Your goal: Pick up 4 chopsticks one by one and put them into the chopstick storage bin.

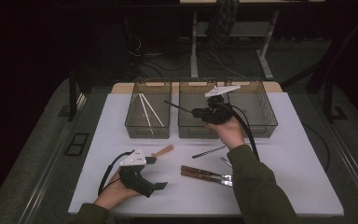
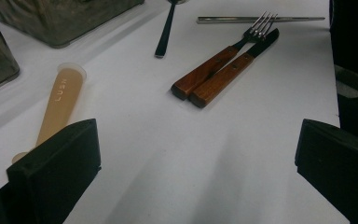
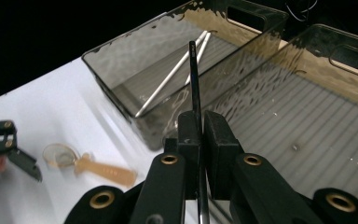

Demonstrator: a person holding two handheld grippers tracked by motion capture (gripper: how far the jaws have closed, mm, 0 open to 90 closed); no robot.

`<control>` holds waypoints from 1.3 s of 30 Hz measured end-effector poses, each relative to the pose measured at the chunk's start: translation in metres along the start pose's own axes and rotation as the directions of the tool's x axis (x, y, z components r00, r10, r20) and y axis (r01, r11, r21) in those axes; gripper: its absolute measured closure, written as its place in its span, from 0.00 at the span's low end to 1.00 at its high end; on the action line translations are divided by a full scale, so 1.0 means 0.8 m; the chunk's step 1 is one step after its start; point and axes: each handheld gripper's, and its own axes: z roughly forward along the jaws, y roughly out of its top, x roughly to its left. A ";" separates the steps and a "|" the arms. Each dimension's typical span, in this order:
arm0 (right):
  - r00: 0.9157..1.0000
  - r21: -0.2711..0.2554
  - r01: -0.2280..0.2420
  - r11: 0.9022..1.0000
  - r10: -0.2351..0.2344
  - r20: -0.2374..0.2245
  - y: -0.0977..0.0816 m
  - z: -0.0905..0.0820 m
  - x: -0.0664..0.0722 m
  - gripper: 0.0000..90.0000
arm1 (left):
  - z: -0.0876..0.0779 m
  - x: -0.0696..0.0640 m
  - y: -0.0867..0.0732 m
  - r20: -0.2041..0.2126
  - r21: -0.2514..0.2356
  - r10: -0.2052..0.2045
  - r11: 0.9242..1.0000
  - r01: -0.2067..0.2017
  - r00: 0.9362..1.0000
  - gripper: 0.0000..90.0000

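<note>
My right gripper [image 1: 196,112] hangs over the middle bin [image 1: 186,129], shut on a thin dark stick [image 1: 179,107] that points left toward the left bin [image 1: 148,128]. In the right gripper view the stick [image 3: 193,74] rises from between the closed jaws of the gripper [image 3: 199,126], its tip above the wall shared by the left bin [image 3: 105,84] and the middle bin [image 3: 307,116]. Two pale sticks [image 1: 147,111] lie in the left bin. My left gripper [image 1: 157,172] rests open at the table's front left with nothing between its jaws [image 2: 196,177].
A tan spoon [image 1: 163,150] lies by the left gripper. A wooden-handled fork [image 2: 214,65] and knife [image 2: 233,72] lie side by side near the front. A dark spoon [image 2: 164,32] and a metal rod [image 1: 209,151] lie beyond them. A third bin [image 1: 261,128] stands at the right.
</note>
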 end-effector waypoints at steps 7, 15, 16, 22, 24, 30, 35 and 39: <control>1.000 0.008 -0.009 1.000 0.009 0.016 0.018 0.031 0.001 0.95 | -0.001 0.000 0.001 0.002 -0.006 0.000 1.000 0.000 1.000 0.00; 1.000 0.024 0.000 1.000 -0.001 0.025 0.042 0.070 0.009 0.95 | -0.001 0.000 0.001 0.006 -0.009 0.003 1.000 -0.003 1.000 0.00; 1.000 0.026 0.003 1.000 -0.003 0.029 0.045 0.074 0.010 0.95 | -0.002 0.000 0.001 0.007 -0.010 0.004 1.000 -0.004 1.000 0.00; 0.999 0.061 0.018 0.998 -0.021 0.044 0.063 0.111 0.016 0.95 | -0.002 -0.001 0.001 0.012 -0.017 -0.002 1.000 0.002 1.000 0.00; 0.998 0.075 0.016 0.997 -0.020 0.054 0.068 0.123 0.016 0.95 | -0.002 -0.001 0.001 0.012 -0.018 -0.001 1.000 0.001 1.000 0.00; 0.997 0.094 -0.007 0.996 0.000 0.071 0.080 0.155 0.013 0.95 | -0.002 -0.001 0.001 0.010 -0.016 0.002 1.000 -0.002 1.000 0.00; 0.996 0.118 -0.014 0.993 0.003 0.092 0.089 0.179 0.012 0.95 | -0.003 -0.001 0.001 0.008 -0.018 0.003 1.000 -0.003 1.000 0.00; 0.994 0.143 -0.013 0.990 -0.002 0.108 0.095 0.200 0.014 0.95 | -0.002 0.000 0.002 0.009 -0.017 0.002 1.000 -0.002 1.000 0.00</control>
